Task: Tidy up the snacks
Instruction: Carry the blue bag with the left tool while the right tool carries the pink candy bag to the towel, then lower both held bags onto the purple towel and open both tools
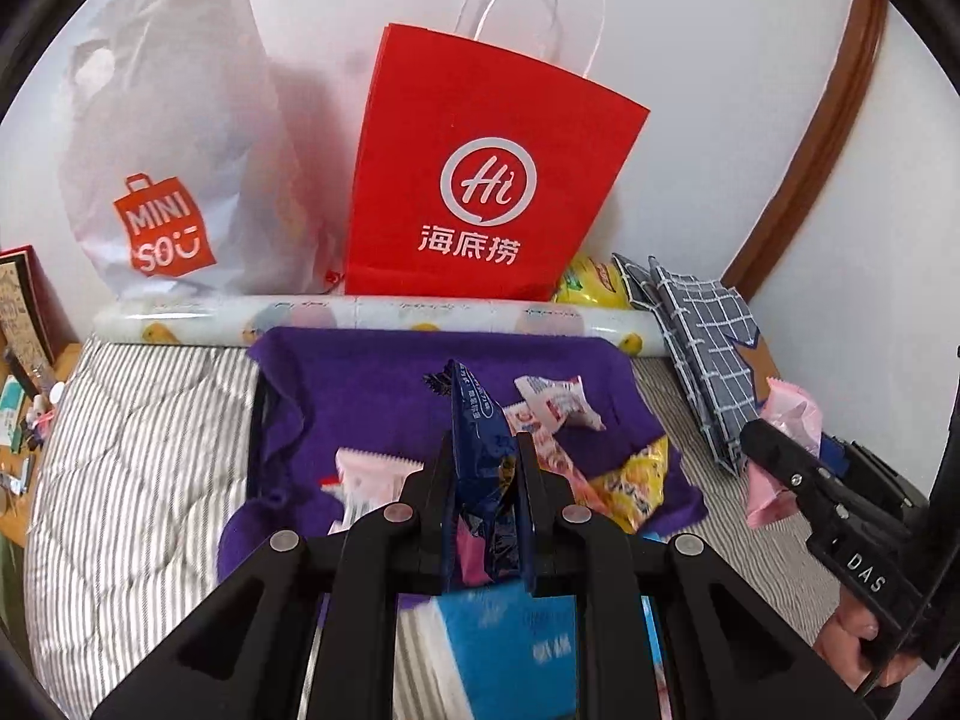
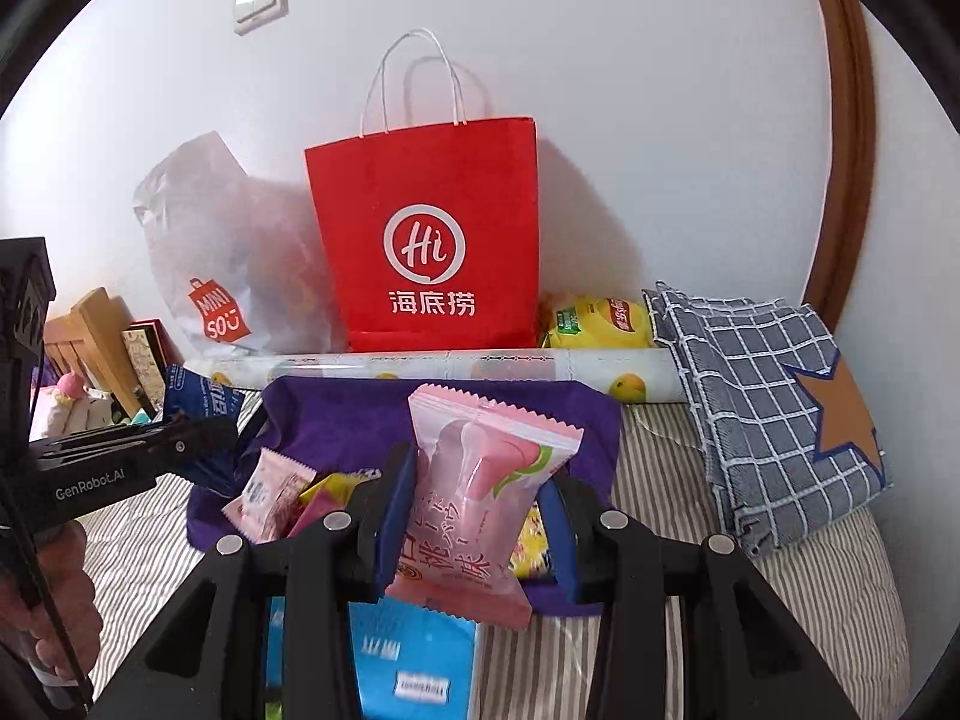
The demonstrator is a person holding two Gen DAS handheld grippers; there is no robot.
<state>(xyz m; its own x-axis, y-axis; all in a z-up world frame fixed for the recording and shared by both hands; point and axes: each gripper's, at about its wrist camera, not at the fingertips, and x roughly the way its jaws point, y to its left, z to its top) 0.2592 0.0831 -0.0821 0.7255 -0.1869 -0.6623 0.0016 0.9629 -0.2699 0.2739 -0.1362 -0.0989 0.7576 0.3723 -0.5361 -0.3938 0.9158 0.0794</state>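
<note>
left tool [image 1: 483,468]: clamped tight on a dark blue snack packet [image 1: 480,420], which stands upright between the pads. right tool [image 2: 477,498]: part closed on a pink snack packet [image 2: 480,480], its pads pressing both sides; the packet is puffy, so the grip is on air as much as on contents.

both packets are held above the purple cloth [image 1: 360,378], where the remaining loose snacks [image 1: 558,402] lie in a heap. cloth and heap sit on a striped bed cover [image 1: 138,450].

step in hand, as judged: carrying one packet in each tool toward a container, probably the red paper bag [image 2: 432,240] against the wall (destination not confirmed). to do it well, keep the packets upright and enter the bag mouth one tool at a time, since the mouth looks narrow for two.

edges: the bag's rim and cord handles [image 2: 420,78] could snag. a rolled sheet [image 2: 468,369] lies across the bag's foot. open room lies above the cloth; the white plastic bag [image 2: 210,252] and checked fabric [image 2: 750,396] flank either side.
</note>
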